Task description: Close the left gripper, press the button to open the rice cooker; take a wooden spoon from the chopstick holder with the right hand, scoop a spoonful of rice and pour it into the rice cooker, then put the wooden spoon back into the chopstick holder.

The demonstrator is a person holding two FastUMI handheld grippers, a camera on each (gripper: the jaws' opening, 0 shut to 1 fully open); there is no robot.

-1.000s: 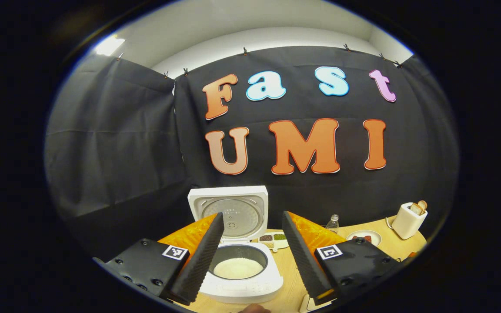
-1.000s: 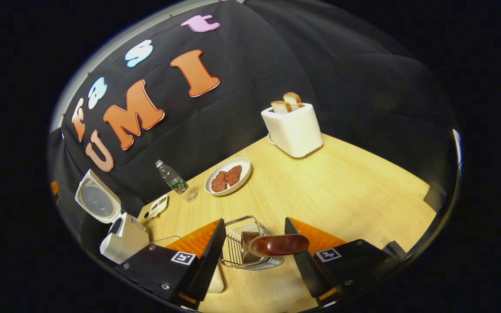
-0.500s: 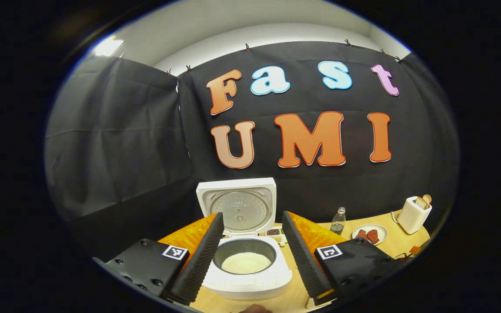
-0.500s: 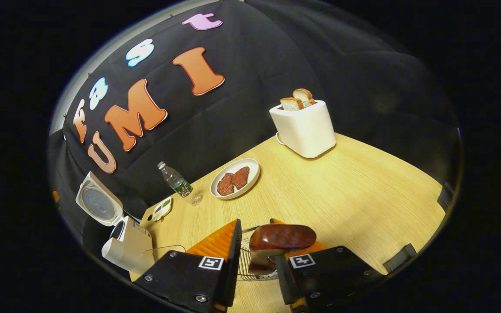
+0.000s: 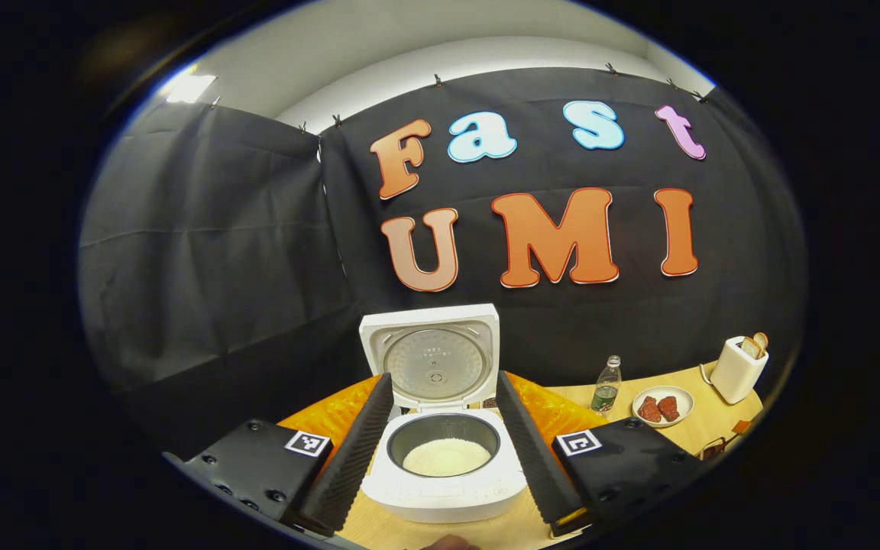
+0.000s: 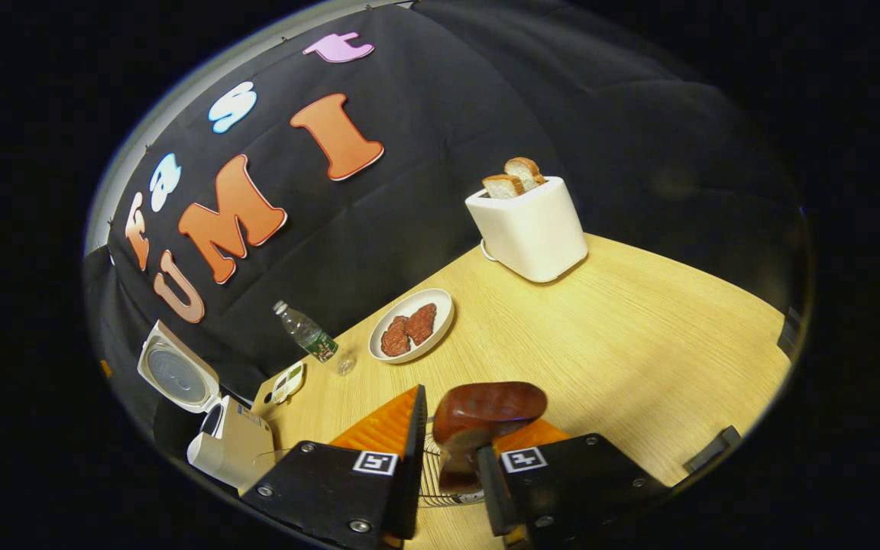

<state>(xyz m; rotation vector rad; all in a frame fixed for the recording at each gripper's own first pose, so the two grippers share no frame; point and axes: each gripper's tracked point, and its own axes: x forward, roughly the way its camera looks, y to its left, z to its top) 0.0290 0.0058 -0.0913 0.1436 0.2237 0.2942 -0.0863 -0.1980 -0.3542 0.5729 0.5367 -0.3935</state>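
Observation:
The white rice cooker [image 5: 448, 489] stands open, lid [image 5: 430, 355] raised, with white rice in its dark pot [image 5: 446, 457]. My left gripper [image 5: 444, 380] is open, hovering in front of the cooker, its fingers framing the pot without touching it. In the right gripper view, my right gripper [image 6: 451, 439] is shut on the dark brown wooden spoon [image 6: 486, 409], whose bowl sticks up above the fingers. Just below stands the wire chopstick holder [image 6: 431, 481], mostly hidden by the fingers. The open rice cooker [image 6: 230, 451] sits far left of it.
On the wooden table [image 6: 623, 344] stand a white toaster [image 6: 528, 229] with bread, a plate of meat [image 6: 409, 325], a water bottle [image 6: 304, 332] and a small divided dish [image 6: 287, 380]. In the left gripper view, bottle [image 5: 605, 386], plate [image 5: 661, 405] and toaster [image 5: 738, 367] lie right of the cooker.
My right gripper went from open around the spoon to shut on it, and the spoon has tilted slightly. The left gripper shifted so the cooker sits centred between its fingers.

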